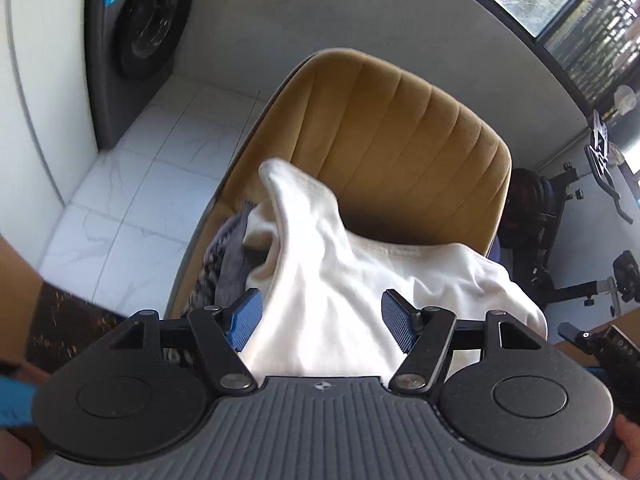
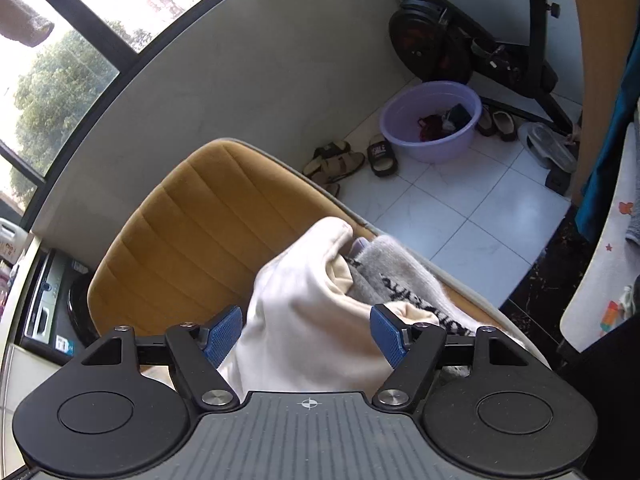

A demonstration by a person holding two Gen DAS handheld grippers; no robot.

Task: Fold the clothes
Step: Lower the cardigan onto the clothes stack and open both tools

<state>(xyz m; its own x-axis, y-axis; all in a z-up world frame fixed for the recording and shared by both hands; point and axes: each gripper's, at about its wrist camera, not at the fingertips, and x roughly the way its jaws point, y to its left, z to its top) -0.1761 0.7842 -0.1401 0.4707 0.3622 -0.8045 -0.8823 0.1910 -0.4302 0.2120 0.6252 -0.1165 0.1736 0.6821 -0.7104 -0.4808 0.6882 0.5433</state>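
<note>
The white garment (image 1: 320, 292) lies crumpled on the seat of the mustard chair (image 1: 408, 136), on top of a grey patterned knit (image 2: 404, 276). I cannot tell its long axis; in the left wrist view one peak of cloth stands up toward the chair back. My left tongs (image 1: 318, 322) are spread, with white cloth between the blue pads but not pinched. My right tongs (image 2: 306, 336) are spread in the same way over the same cloth. Only the left view shows the washing machine (image 1: 140, 28) clearly. Only the right view shows the purple basin (image 2: 430, 120) and the sandals (image 2: 336, 162) on the tiled floor.
</note>
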